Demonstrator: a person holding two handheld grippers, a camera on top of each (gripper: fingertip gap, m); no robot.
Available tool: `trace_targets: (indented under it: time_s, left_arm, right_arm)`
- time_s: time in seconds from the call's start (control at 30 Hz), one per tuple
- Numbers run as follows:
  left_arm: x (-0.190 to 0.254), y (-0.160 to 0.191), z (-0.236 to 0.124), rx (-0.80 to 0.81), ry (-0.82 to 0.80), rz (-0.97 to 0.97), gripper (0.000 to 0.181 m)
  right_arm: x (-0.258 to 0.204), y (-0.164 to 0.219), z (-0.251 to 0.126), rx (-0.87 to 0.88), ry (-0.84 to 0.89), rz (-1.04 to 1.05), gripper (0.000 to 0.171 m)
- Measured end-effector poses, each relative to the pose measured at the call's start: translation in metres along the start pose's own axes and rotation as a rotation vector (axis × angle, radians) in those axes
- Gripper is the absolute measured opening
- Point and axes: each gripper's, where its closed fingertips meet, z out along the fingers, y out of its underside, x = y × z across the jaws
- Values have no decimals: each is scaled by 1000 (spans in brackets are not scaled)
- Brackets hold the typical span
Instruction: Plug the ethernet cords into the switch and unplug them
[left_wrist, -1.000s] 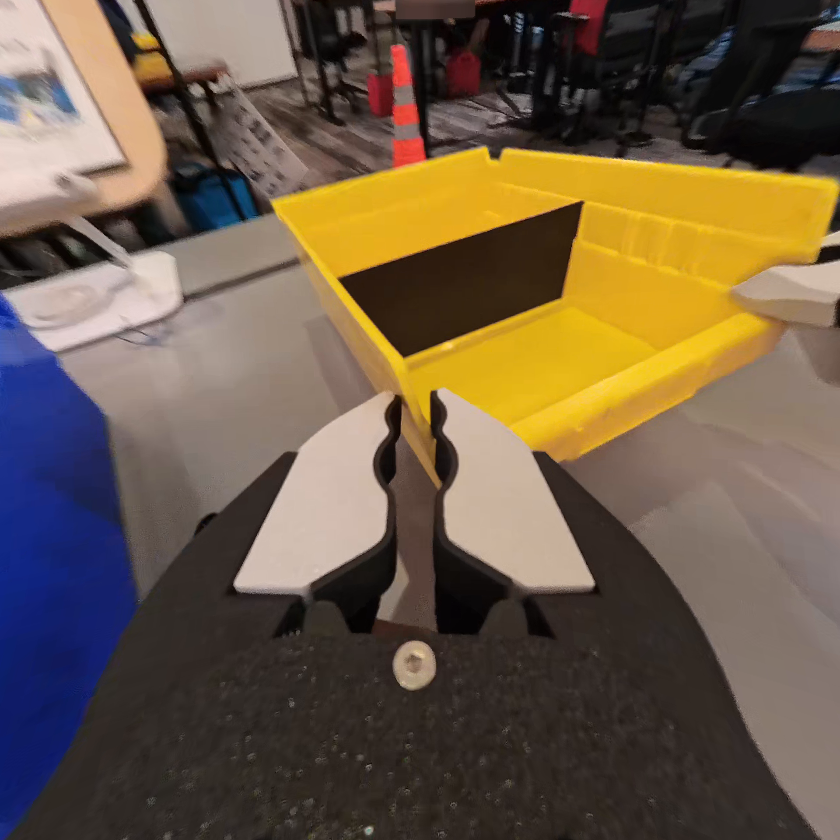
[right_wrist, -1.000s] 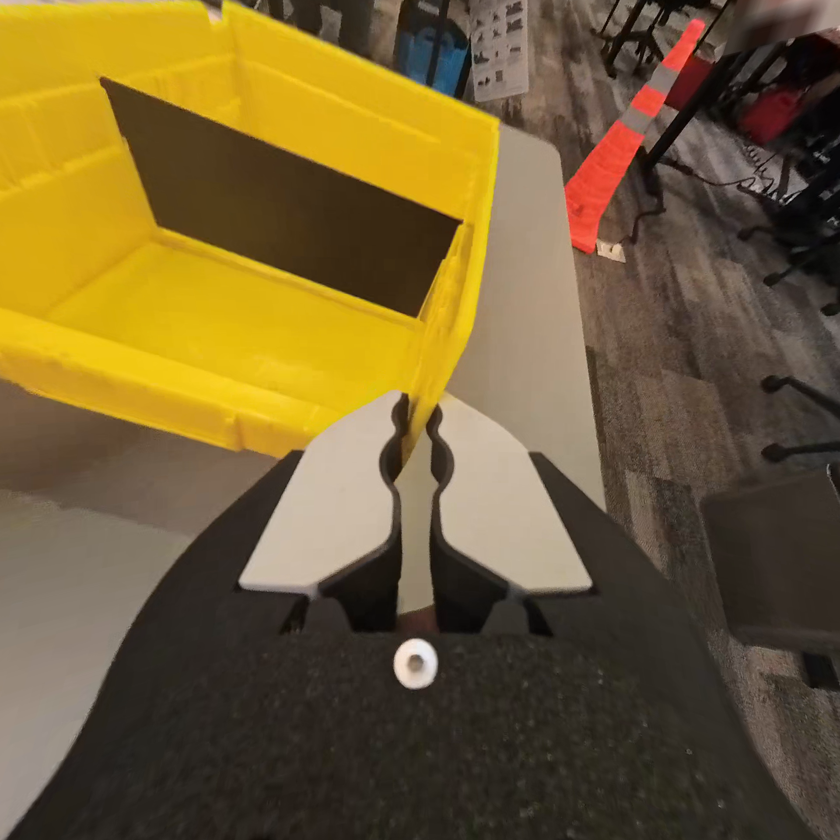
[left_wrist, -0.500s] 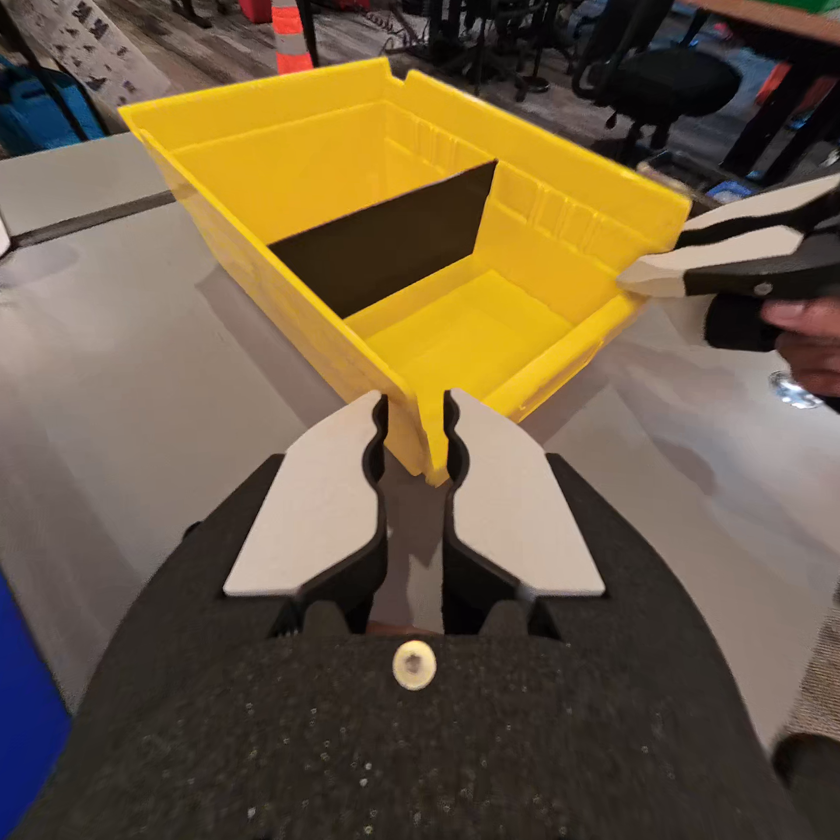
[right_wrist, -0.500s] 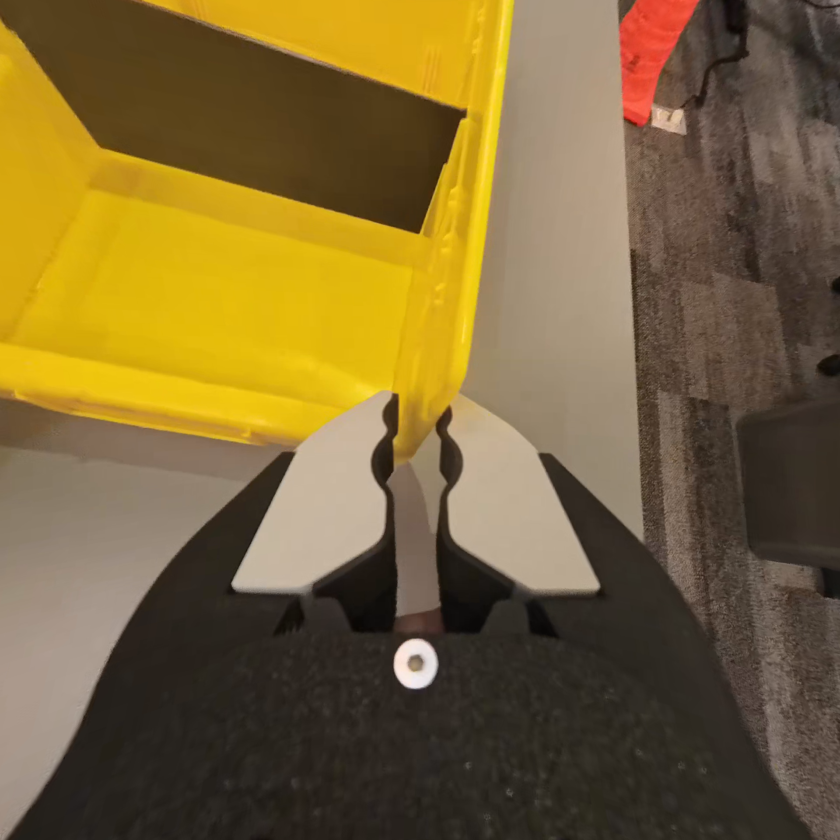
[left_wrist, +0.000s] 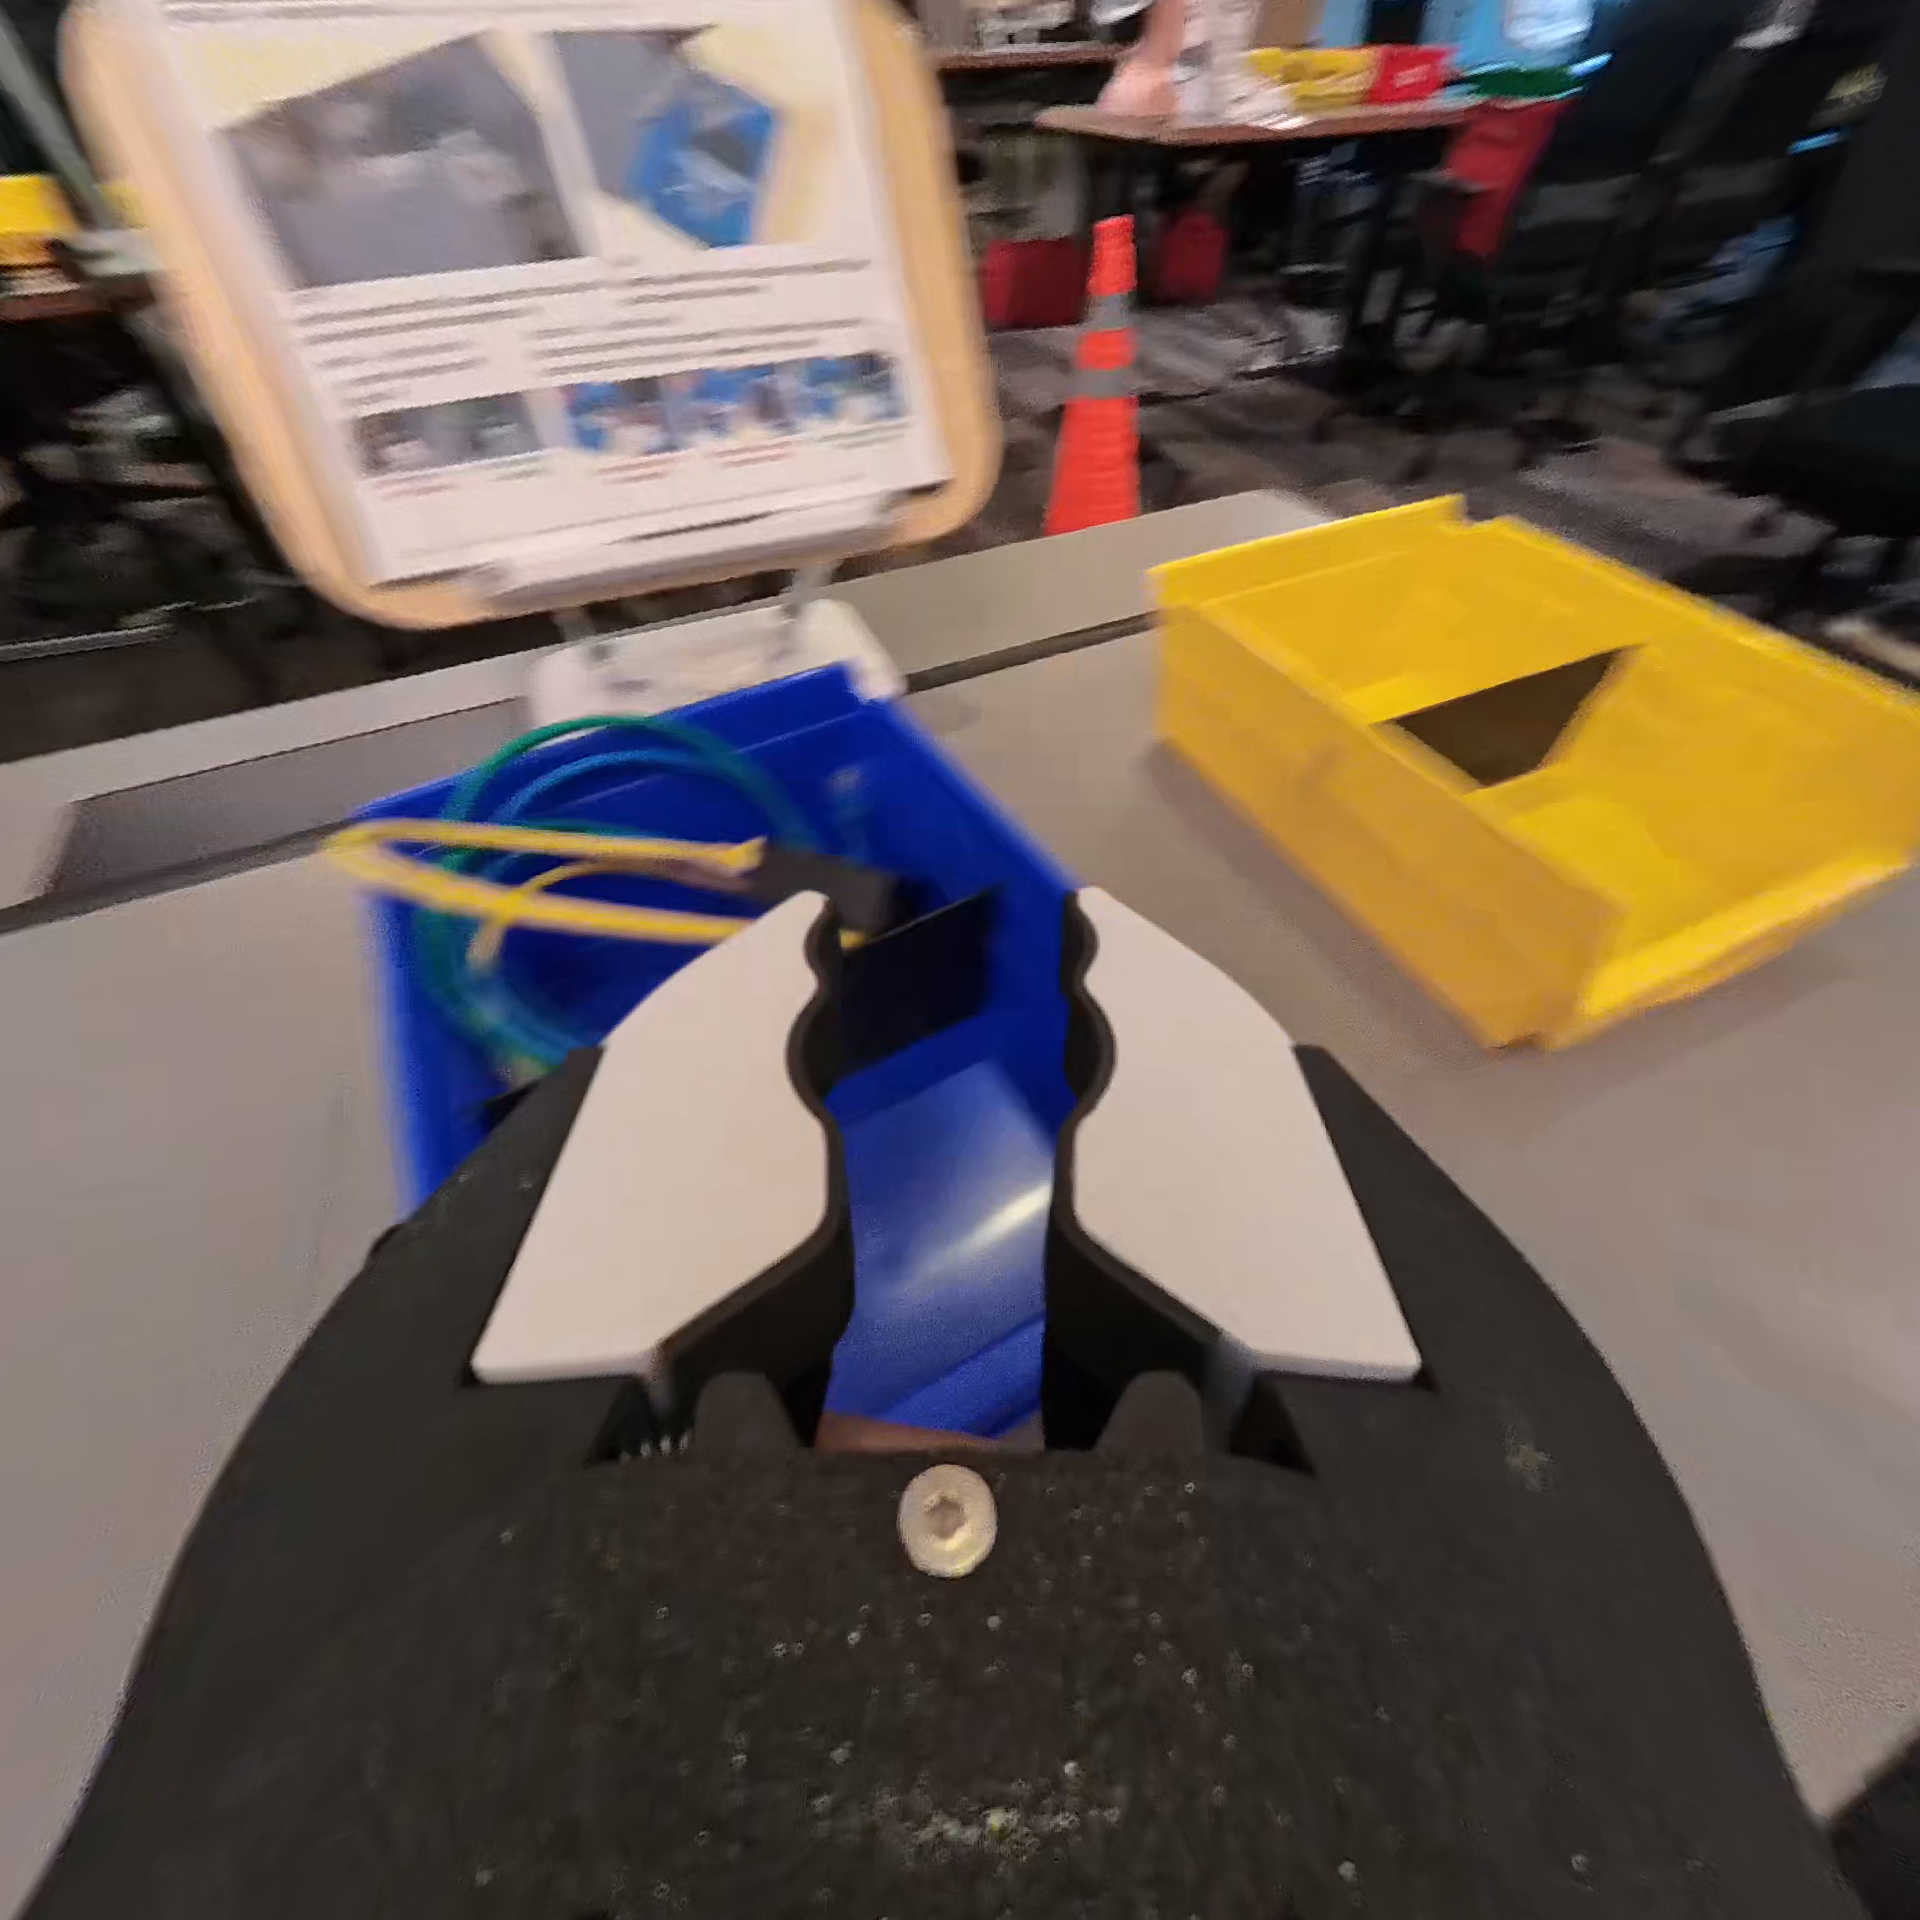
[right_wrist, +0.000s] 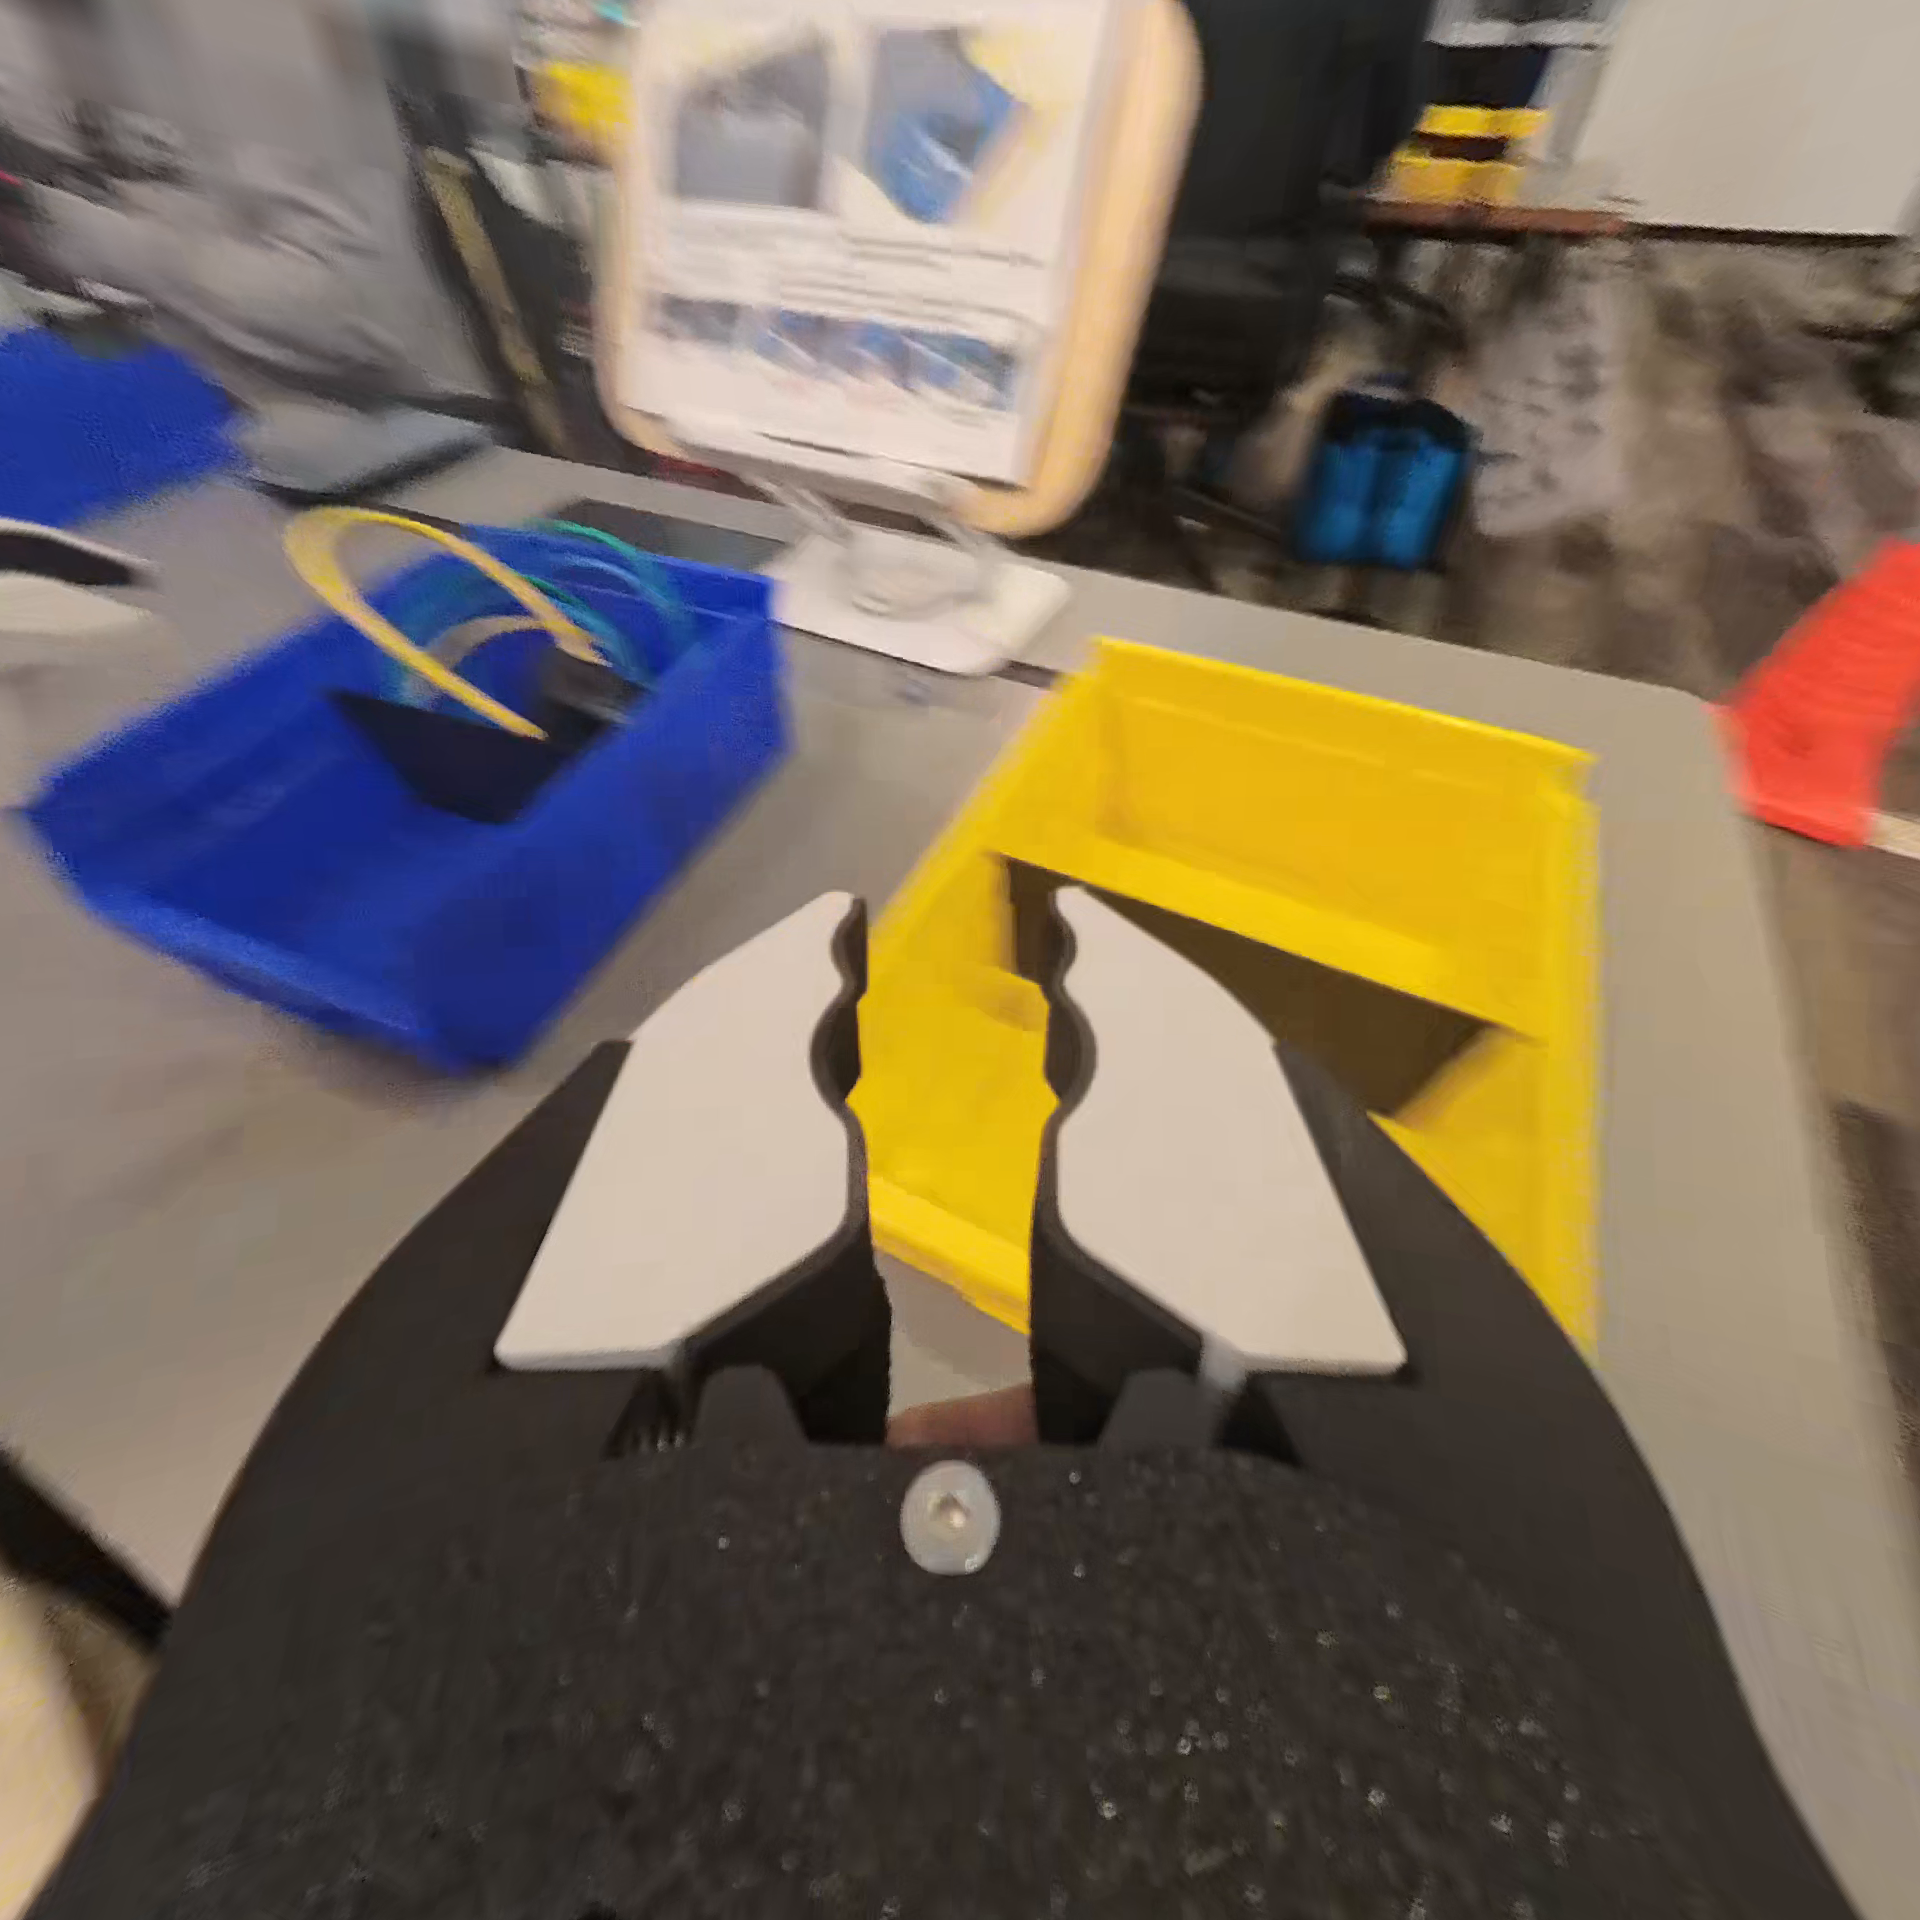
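A blue bin (left_wrist: 925, 790) on the grey table (left_wrist: 1455, 1299) holds coiled ethernet cords, yellow (left_wrist: 540, 868), green and blue (left_wrist: 488, 997), with a small black box (left_wrist: 831, 888) among them; blur hides its detail. My left gripper (left_wrist: 948, 925) is open and empty, just in front of the blue bin. My right gripper (right_wrist: 954, 914) is open and empty, just short of the near left corner of the yellow bin (right_wrist: 1299, 810). The right wrist view also shows the blue bin (right_wrist: 312, 914) and the yellow cord (right_wrist: 416, 582) arching above it.
The yellow bin (left_wrist: 1351, 831) has a black divider and nothing else in it, and stands right of the blue bin. A wood-framed sign board (left_wrist: 540, 301) stands on a white base behind the bins. An orange cone (left_wrist: 1101, 416) stands on the floor beyond the table.
Both grippers let go of the yellow bin's front corners and opened. They drew back and swung left, so the blue bin with the cords has come into view.
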Motion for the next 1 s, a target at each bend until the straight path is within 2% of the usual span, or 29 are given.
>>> trace_targets:
  time_s: [0.07,0.17,0.23,0.33,0.4,0.43,0.47,0.53,0.6,0.63,0.67,0.83,1.0]
  left_arm:
    - [-53,22,-18,-38,-135,1,60]
    - [-104,63,-37,-104,-236,-50,63]
    - [-116,93,-37,-164,-229,-104,67]
    - [-116,133,-25,-236,-173,-183,65]
    - [-112,148,-13,-269,-125,-242,53]
    - [-109,152,-7,-278,-89,-273,59]
    - [-106,152,-3,-284,-45,-313,47]
    - [-107,150,1,-292,-37,-348,35]
    - [-114,149,-1,-306,-79,-315,21]
    - [-121,148,-4,-298,-122,-276,11]
    - [-125,147,-6,-299,-153,-226,9]
    - [-147,142,-19,-308,-249,-162,3]
    - [-198,125,-49,-262,-323,-130,3]
  right_arm:
    - [-61,-6,31,14,-184,26,33]
    - [-142,6,81,-32,-359,84,40]
    - [-171,25,118,-62,-314,117,52]
    - [-173,77,160,-185,-52,98,54]
    - [-183,109,171,-287,8,89,60]
    - [-189,115,174,-293,15,82,67]
    - [-194,115,176,-270,20,80,66]
    - [-195,107,176,-218,75,76,38]
    - [-191,106,175,-224,140,84,27]
    - [-187,104,173,-214,173,114,17]
    - [-184,102,171,-202,199,123,7]
    - [-202,95,175,-209,232,78,5]
    - [-247,67,200,-147,191,64,5]
